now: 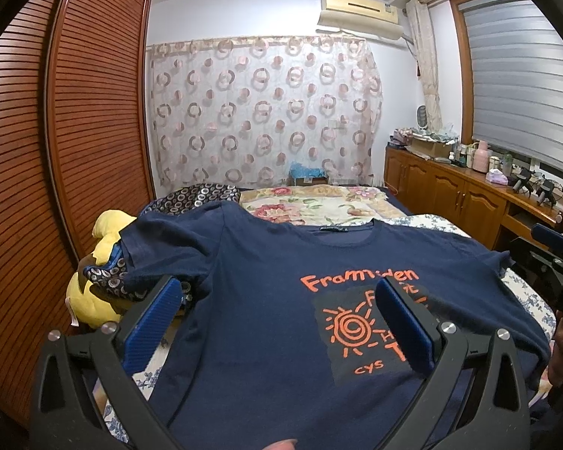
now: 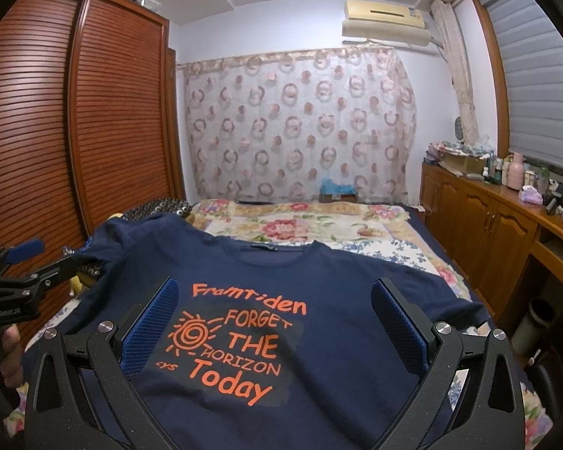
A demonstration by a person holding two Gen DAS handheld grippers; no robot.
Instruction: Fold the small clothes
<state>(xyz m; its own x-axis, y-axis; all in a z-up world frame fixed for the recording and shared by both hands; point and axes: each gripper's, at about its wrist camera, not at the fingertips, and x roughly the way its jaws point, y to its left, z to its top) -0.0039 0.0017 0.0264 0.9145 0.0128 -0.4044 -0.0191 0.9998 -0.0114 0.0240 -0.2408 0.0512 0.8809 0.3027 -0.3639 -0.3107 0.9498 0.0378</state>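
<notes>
We hover over navy T-shirt (image 2: 319, 300), spread print-up on bed (image 2: 413, 258), filling frame centre. Left gripper (image 1: 281, 322) and right gripper (image 2: 277, 322) both spread, empty. Folding not begun, likely; next we pinch sleeve at left edge.

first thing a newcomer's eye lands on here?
The navy T-shirt spread front-up on the bed, its orange sun print and lettering dead centre. Next, both open grippers, left and right, hover over it, holding nothing. Then the yellow plush toy by the shirt's left sleeve, against the slatted wardrobe.
</notes>
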